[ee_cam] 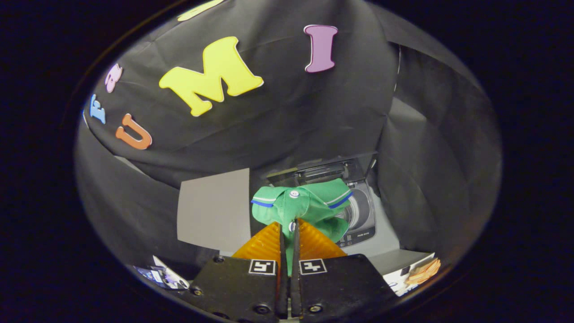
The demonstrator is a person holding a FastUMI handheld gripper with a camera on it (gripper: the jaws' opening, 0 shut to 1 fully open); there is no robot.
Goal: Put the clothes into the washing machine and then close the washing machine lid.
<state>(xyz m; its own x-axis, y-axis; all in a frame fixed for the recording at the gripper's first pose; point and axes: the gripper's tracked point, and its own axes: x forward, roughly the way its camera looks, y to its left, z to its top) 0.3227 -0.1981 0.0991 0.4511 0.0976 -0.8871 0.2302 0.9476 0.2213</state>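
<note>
One green shirt [309, 204] pinched between the nearly closed jaws of the gripper [288, 226], before one open-lidded washing machine [361, 215].

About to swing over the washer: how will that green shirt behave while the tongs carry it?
Probably floppy: the green shirt bunches and folds above the tongs, which are shut on it. Likely light, held by one pinched fold. Loose cloth may sag and catch on the washing machine rim under its raised lid.

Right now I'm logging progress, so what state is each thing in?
Green polo shirt with blue-trimmed collar: bunched, lifted, pinched between the fingers.
Grey top-loading washing machine: beyond the shirt, drum exposed.
Washing machine lid: raised open.
Gripper: fingers shut on the shirt.
</note>
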